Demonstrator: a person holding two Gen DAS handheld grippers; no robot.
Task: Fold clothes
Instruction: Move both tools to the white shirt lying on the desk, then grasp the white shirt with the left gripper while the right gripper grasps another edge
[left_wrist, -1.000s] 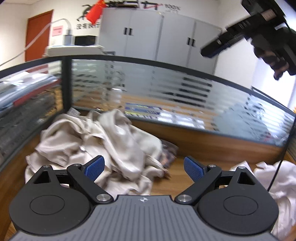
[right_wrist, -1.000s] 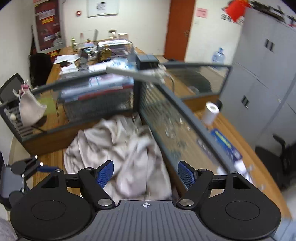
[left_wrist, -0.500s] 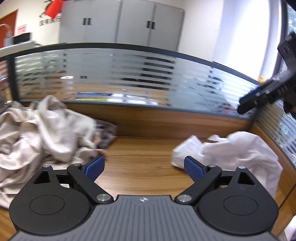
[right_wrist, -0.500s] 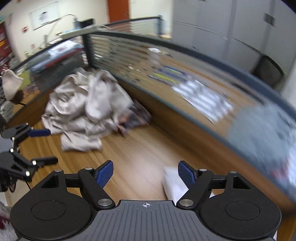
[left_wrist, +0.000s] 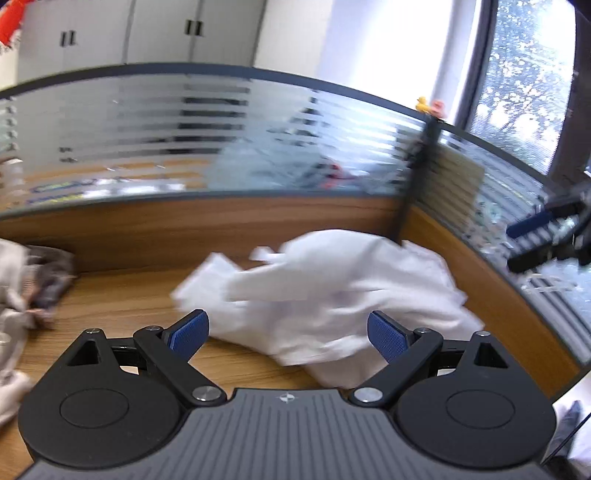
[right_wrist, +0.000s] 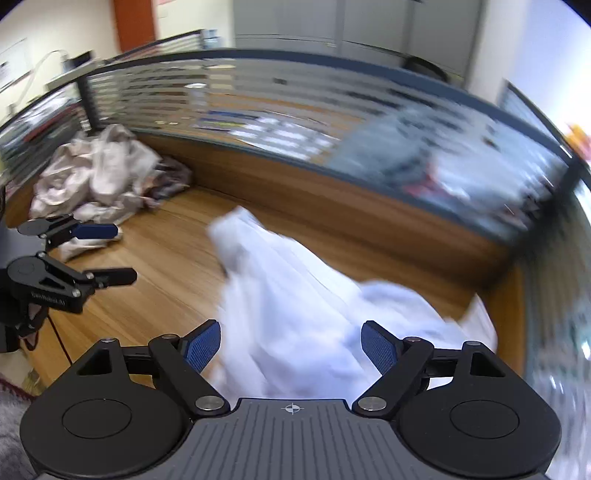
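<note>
A crumpled white garment (left_wrist: 332, 288) lies on the wooden desk (left_wrist: 122, 295) near its right corner; motion blurs both views. My left gripper (left_wrist: 288, 332) is open and empty, hovering just short of the garment's near edge. In the right wrist view the white garment (right_wrist: 295, 295) spreads below my right gripper (right_wrist: 290, 345). Its jaws are opening and nothing is pressed between the pads. The left gripper (right_wrist: 120, 254) shows at the left edge, open, above bare desk (right_wrist: 166, 266). At the far right of the left wrist view, the right gripper (left_wrist: 515, 247) hangs above the garment.
A pile of beige clothes (right_wrist: 99, 177) with a dark garment (right_wrist: 173, 181) beside it fills the desk's far left corner. Frosted glass partitions (left_wrist: 184, 140) on wooden bases wall the desk at the back and right. Bare wood lies between the two piles.
Both views have swung right, from the beige pile to the white garment. Both grippers have dropped closer to the desk, and the right one now sits over the white garment.
</note>
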